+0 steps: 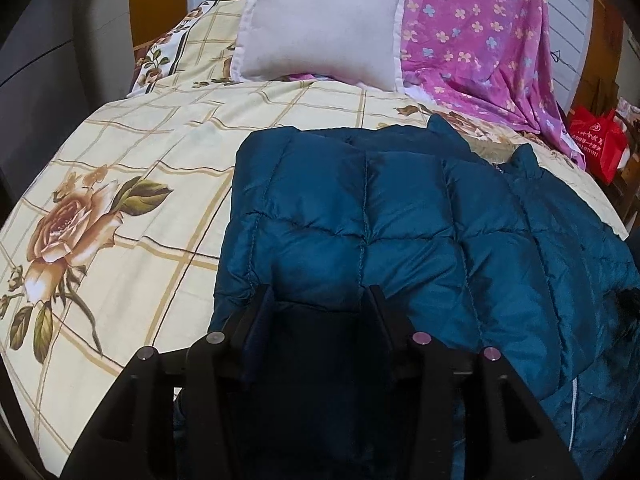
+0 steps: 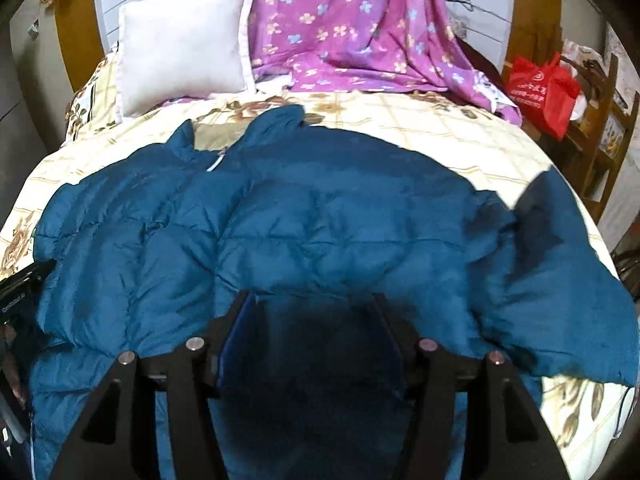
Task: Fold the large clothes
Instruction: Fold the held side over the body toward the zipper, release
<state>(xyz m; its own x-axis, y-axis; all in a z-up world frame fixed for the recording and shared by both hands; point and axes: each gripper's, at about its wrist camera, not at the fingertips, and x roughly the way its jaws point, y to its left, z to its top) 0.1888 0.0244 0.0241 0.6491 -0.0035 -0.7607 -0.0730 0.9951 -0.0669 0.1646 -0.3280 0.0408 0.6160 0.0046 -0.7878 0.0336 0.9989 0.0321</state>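
We held both grippers, left (image 1: 320, 300) and right (image 2: 316, 304), jaws spread, over the blue jacket (image 1: 400, 220); pillow (image 1: 320, 24) at 12 o'clock.

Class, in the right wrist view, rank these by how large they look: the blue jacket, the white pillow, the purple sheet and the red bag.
1. Blue jacket, though it lies nearest the camera.
2. Purple sheet.
3. White pillow.
4. Red bag, at the distorted edge of the view, so only apparent size counts.
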